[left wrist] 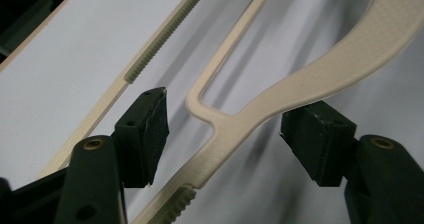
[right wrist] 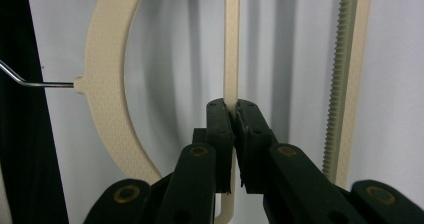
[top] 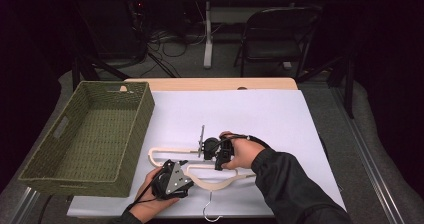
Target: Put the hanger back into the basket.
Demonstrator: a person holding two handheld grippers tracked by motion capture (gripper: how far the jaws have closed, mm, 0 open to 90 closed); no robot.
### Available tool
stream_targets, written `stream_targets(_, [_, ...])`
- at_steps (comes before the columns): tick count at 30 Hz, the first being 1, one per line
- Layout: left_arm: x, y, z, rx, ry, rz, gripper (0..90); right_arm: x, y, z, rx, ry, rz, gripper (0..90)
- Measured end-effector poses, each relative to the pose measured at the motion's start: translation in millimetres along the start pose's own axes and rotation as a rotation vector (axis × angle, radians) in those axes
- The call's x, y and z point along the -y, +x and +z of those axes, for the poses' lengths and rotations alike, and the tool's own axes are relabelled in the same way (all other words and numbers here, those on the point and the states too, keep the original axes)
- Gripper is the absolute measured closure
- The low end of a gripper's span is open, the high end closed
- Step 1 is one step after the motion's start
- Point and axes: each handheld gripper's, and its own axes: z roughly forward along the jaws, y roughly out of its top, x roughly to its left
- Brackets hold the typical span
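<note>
Two tongs working one cream plastic clothes hanger (top: 210,176) on the tabletop (top: 270,114).
Your right tongs (right wrist: 234,115) are clamping its thin inner bar; your left tongs (left wrist: 225,129) are straddling its arm, open, pads not touching.

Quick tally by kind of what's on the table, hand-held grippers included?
Cream hangers: 2 (second one)
Green woven basket: 1
Hand-held grippers: 2, left hand-held gripper open around the near hanger's arm, right hand-held gripper shut on a thin hanger bar
Total: 5
</note>
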Motion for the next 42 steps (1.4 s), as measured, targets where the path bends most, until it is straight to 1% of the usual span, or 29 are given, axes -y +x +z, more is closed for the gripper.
stream_targets(2, [-0.4, -0.5, 0.6, 0.009, 0.000, 0.008, 37.8, 0.0, -0.1, -0.9, -0.003, 0.006, 0.001, 86.0])
stream_targets(5, [-0.7, -1.1, 1.4, 0.025, -0.001, 0.016, 41.8, 0.1, 0.1, -0.2, -0.002, -0.005, -0.002, 86.0])
stream_targets(10, [-0.5, -1.2, 1.2, 0.030, 0.006, 0.026, 44.4, -0.5, 0.6, 0.6, -0.003, 0.003, -0.005, 86.0])
stream_targets(11, [-0.5, -0.6, 0.7, 0.034, 0.006, 0.025, 45.1, -0.7, 0.6, 0.3, -0.004, 0.010, -0.006, 85.9])
stream_targets(12, [-0.6, -0.2, 0.3, 0.036, 0.002, 0.021, 46.1, -0.6, 0.5, 0.7, -0.004, 0.006, -0.006, 85.9])
stream_targets(17, [-0.9, -0.7, -1.0, 0.026, -0.005, 0.025, 46.2, -0.5, 0.6, 0.3, -0.009, 0.002, 0.001, 85.9])
stream_targets(23, [-1.4, -1.2, -2.9, 0.020, -0.002, 0.030, 52.8, -0.3, 0.5, 0.7, -0.025, 0.006, 0.003, 85.8])
stream_targets(25, [-3.3, -3.2, -4.0, 0.006, 0.022, 0.063, 55.2, -0.1, 0.3, 0.6, -0.037, 0.007, 0.003, 85.8])
stream_targets(28, [-5.0, -5.4, -3.8, -0.006, 0.037, 0.084, 55.6, -0.2, 0.9, 1.1, -0.041, 0.011, 0.004, 85.8])
stream_targets(30, [-5.2, -4.9, -3.6, 0.002, 0.042, 0.084, 55.7, -0.1, 1.1, 1.7, -0.040, 0.015, 0.003, 85.8])
stream_targets(31, [-4.9, -4.8, -3.3, -0.001, 0.046, 0.072, 57.0, -0.2, 1.2, 1.7, -0.039, 0.015, 0.004, 85.8])
stream_targets(33, [-5.3, -4.1, -4.1, 0.010, 0.051, 0.066, 58.1, -0.4, 1.2, 1.4, -0.042, 0.013, 0.002, 85.8])
stream_targets(35, [-5.3, -3.8, -4.4, 0.011, 0.049, 0.070, 58.4, -0.4, 1.3, 1.4, -0.043, 0.013, 0.001, 85.8])
stream_targets(36, [-5.5, -3.7, -5.0, 0.008, 0.044, 0.087, 58.4, -0.4, 1.4, 1.4, -0.045, 0.013, 0.001, 85.7])
stream_targets(37, [-5.5, -4.1, -5.9, 0.016, 0.040, 0.086, 57.9, -0.3, 1.4, 1.4, -0.046, 0.015, 0.000, 85.7])
stream_targets(39, [-5.6, -4.3, -6.0, 0.016, 0.036, 0.092, 57.7, -0.2, 1.6, 1.6, -0.047, 0.018, -0.001, 85.7])
stream_targets(42, [-5.7, -4.8, -5.7, 0.007, 0.032, 0.090, 57.4, 0.1, 1.8, 1.2, -0.049, 0.015, -0.001, 85.7])
